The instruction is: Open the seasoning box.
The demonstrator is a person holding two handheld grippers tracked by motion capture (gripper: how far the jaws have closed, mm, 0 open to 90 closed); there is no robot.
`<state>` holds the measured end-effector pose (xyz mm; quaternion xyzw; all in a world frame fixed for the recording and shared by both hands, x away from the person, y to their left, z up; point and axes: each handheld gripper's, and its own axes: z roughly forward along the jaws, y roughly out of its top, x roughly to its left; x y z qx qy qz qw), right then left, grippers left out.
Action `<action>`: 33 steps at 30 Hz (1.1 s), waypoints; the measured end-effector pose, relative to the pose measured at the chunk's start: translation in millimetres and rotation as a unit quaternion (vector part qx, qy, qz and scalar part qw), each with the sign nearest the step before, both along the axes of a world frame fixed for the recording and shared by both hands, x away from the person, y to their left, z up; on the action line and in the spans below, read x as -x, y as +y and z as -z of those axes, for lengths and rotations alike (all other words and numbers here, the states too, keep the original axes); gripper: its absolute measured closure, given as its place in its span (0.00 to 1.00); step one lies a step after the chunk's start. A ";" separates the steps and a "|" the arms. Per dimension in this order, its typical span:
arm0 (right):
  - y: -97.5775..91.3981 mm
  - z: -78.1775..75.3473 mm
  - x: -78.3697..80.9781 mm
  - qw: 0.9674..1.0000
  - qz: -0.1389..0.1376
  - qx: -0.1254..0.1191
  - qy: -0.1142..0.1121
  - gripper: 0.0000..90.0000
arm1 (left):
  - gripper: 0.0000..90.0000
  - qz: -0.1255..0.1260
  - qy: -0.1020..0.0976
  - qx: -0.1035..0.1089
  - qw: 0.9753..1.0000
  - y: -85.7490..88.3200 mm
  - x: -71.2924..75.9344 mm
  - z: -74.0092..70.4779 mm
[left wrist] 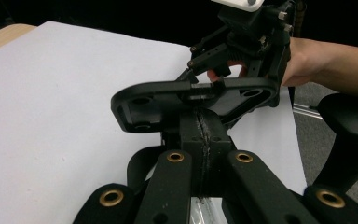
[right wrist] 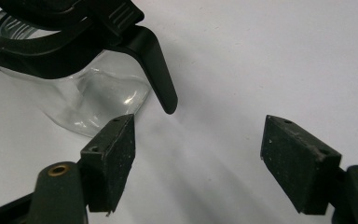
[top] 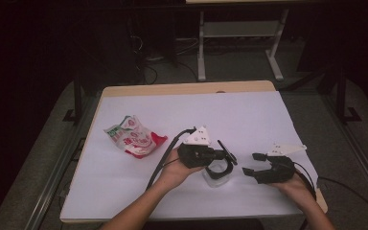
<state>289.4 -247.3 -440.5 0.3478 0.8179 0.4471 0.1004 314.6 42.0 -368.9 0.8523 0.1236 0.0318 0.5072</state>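
A clear glass jug (top: 215,179) with a black rim and a black handle (right wrist: 161,70) stands on the white sheet near the table's front. Its flat black lid (left wrist: 191,95) is raised, and my left gripper (top: 219,154) is shut on the lid's edge; in the left gripper view the jaws (left wrist: 200,122) meet with the lid at their tips. My right gripper (top: 249,163) hovers just right of the jug, open, nothing between its pads (right wrist: 114,154). The glass wall (right wrist: 91,100) lies beyond its left pad. The right gripper (left wrist: 214,63) also appears past the lid.
A crumpled red, white and green snack bag (top: 135,136) lies at the left middle of the white sheet (top: 249,115). The table's wooden edge (top: 187,88) runs along the back. A black chair part (left wrist: 349,126) stands off the table's side.
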 end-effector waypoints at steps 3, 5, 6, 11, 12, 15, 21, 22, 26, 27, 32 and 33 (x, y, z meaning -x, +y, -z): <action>-0.1 0.0 0.0 1.000 0.000 -0.002 0.001 0.29 | 1.00 0.000 0.000 0.000 1.000 -3.7 -2.2 -1.1; 0.0 -0.2 0.1 1.000 0.000 -0.002 0.001 0.29 | 1.00 0.001 -0.001 0.000 1.000 -6.5 -3.4 -1.8; 0.1 -0.2 0.1 1.000 0.000 -0.002 0.001 0.29 | 1.00 0.002 -0.001 -0.003 1.000 -7.8 -4.1 -2.5; 0.5 0.3 0.1 1.000 -0.002 0.000 0.001 0.29 | 1.00 0.004 0.000 -0.003 1.000 -13.2 -7.0 -3.4; 0.4 0.4 0.1 1.000 -0.002 0.001 0.001 0.29 | 1.00 0.005 -0.002 -0.003 1.000 -14.2 -7.9 -3.5; 0.4 0.3 0.0 1.000 -0.002 0.000 0.001 0.29 | 1.00 0.004 0.000 -0.004 1.000 -17.7 -9.5 -3.6; 0.5 0.4 0.1 1.000 -0.003 0.001 0.000 0.29 | 1.00 0.004 0.003 -0.001 1.000 -23.1 -12.2 -2.1; 0.5 0.4 0.2 1.000 -0.003 0.001 0.000 0.29 | 1.00 0.004 0.002 -0.002 1.000 -23.9 -12.6 -2.0; 0.6 0.4 0.1 1.000 -0.004 0.001 -0.001 0.29 | 1.00 0.005 0.002 -0.005 1.000 -25.7 -13.9 -1.5; 0.7 0.3 0.2 1.000 -0.004 0.001 -0.001 0.29 | 1.00 0.004 0.002 -0.003 1.000 -26.5 -14.0 -0.8; 0.7 0.4 0.1 1.000 -0.004 0.001 -0.001 0.29 | 1.00 0.006 0.005 -0.009 1.000 -29.3 -14.6 1.7; 0.7 0.5 0.1 1.000 -0.005 0.001 -0.001 0.29 | 1.00 0.007 0.006 -0.010 1.000 -29.7 -14.8 1.9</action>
